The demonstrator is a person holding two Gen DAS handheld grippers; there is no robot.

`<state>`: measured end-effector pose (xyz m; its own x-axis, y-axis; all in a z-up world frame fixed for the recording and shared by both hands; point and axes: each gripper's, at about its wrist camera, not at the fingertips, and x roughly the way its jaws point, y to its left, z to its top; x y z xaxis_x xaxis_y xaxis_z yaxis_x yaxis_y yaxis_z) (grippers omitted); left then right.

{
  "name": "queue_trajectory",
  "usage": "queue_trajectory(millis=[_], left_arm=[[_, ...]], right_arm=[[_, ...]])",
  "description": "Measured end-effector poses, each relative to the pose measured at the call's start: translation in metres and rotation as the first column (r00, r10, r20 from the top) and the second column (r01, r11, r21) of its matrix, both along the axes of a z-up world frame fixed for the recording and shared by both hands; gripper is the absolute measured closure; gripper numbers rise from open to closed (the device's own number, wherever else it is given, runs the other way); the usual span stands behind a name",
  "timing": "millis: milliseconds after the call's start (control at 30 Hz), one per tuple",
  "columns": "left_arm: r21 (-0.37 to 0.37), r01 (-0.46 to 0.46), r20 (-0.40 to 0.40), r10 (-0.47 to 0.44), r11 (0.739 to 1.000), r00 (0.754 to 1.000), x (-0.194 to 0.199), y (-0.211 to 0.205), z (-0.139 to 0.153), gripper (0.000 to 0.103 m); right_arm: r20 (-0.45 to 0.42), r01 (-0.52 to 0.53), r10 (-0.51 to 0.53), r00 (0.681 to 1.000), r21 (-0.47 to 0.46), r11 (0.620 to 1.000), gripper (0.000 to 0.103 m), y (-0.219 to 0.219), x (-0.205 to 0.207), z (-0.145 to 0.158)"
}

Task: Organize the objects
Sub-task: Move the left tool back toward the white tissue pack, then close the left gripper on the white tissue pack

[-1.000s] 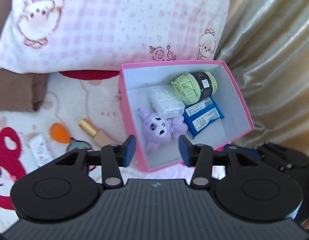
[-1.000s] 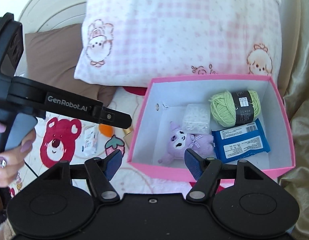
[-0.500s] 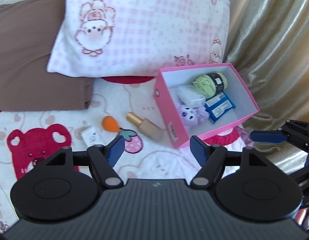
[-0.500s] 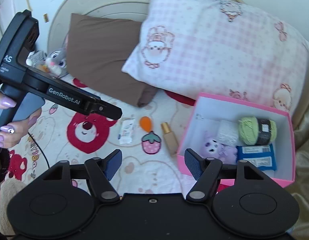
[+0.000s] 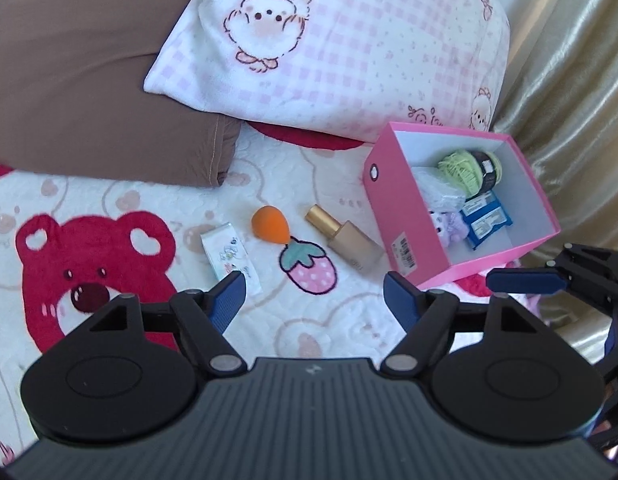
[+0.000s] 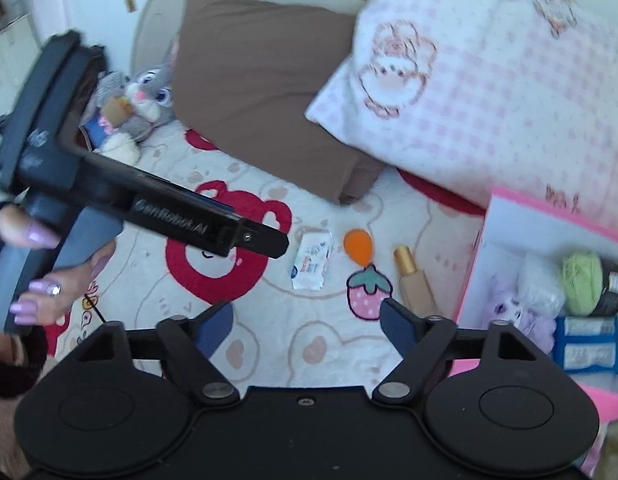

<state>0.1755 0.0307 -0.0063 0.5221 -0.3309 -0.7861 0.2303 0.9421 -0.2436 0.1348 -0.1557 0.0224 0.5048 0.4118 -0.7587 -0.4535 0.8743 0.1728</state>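
Bedspread (image 5: 341, 332) with bear print, brown pillow (image 5: 89, 72), gold curtain (image 5: 569, 80) — both claws empty, jaws opening

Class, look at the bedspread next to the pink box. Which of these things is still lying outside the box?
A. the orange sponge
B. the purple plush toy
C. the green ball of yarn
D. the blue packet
A: the orange sponge lies on the bedspread to the left of the pink box, while the yarn, the plush toy and the blue packet are all inside it.
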Motion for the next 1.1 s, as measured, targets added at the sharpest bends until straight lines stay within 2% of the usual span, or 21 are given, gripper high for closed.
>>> queue_trajectory(millis=[100, 200, 300, 400, 467, 567, 667, 700, 800, 900, 1033, 1100], left_arm=[[0.028, -0.015, -0.022, 0.016, 1.000, 1.000, 0.010, 0.003, -0.017, 0.027], [-0.005, -0.039, -0.030, 0.039, 0.999, 0.999, 0.020, 0.011, -0.037, 0.027], [-0.026, -0.084, -0.043, 0.083, 0.996, 0.996, 0.029, 0.018, -0.060, 0.027], [-0.011, -0.100, -0.076, 0.099, 0.995, 0.992, 0.039, 0.022, -0.083, 0.027], [-0.045, -0.128, -0.089, 0.124, 0.991, 0.988, 0.045, 0.029, -0.098, 0.027], [-0.095, -0.164, -0.101, 0.154, 0.982, 0.983, 0.054, 0.040, -0.119, 0.028], [-0.053, -0.180, -0.078, 0.175, 0.982, 0.981, 0.056, 0.048, -0.134, 0.029], [-0.060, -0.181, -0.074, 0.177, 0.982, 0.982, 0.056, 0.053, -0.138, 0.029], [-0.112, -0.193, -0.072, 0.186, 0.975, 0.980, 0.059, 0.069, -0.149, 0.029], [-0.138, -0.197, -0.063, 0.190, 0.971, 0.980, 0.065, 0.075, -0.159, 0.030], [-0.170, -0.179, -0.087, 0.166, 0.969, 0.982, 0.071, 0.072, -0.172, 0.043], [-0.177, -0.170, -0.080, 0.158, 0.969, 0.984, 0.073, 0.069, -0.176, 0.046]], right_arm=[[-0.004, -0.012, 0.012, 1.000, 0.010, 1.000, 0.018, 0.006, 0.007, -0.020], [0.044, -0.011, 0.010, 0.999, 0.009, 1.000, 0.018, 0.011, 0.012, -0.039], [0.040, -0.017, 0.018, 0.999, -0.023, 1.000, 0.018, 0.016, 0.024, -0.063], [0.062, 0.011, -0.013, 0.998, 0.032, 0.999, 0.018, 0.014, 0.034, -0.087], [0.069, 0.023, -0.026, 0.997, 0.036, 0.999, 0.018, 0.018, 0.043, -0.103], [0.097, 0.017, -0.017, 0.995, 0.002, 1.000, 0.018, 0.032, 0.055, -0.124], [0.113, -0.006, 0.010, 0.994, -0.029, 1.000, 0.018, 0.049, 0.067, -0.143], [0.116, -0.012, 0.017, 0.993, -0.047, 0.999, 0.018, 0.054, 0.070, -0.148], [0.107, -0.046, 0.058, 0.993, -0.112, 0.993, 0.018, 0.068, 0.079, -0.161], [0.144, -0.078, 0.095, 0.985, -0.119, 0.990, 0.018, 0.074, 0.081, -0.168], [0.198, -0.099, 0.129, 0.972, -0.151, 0.984, 0.018, 0.085, 0.088, -0.175], [0.198, -0.085, 0.106, 0.974, -0.112, 0.990, 0.018, 0.087, 0.095, -0.177]])
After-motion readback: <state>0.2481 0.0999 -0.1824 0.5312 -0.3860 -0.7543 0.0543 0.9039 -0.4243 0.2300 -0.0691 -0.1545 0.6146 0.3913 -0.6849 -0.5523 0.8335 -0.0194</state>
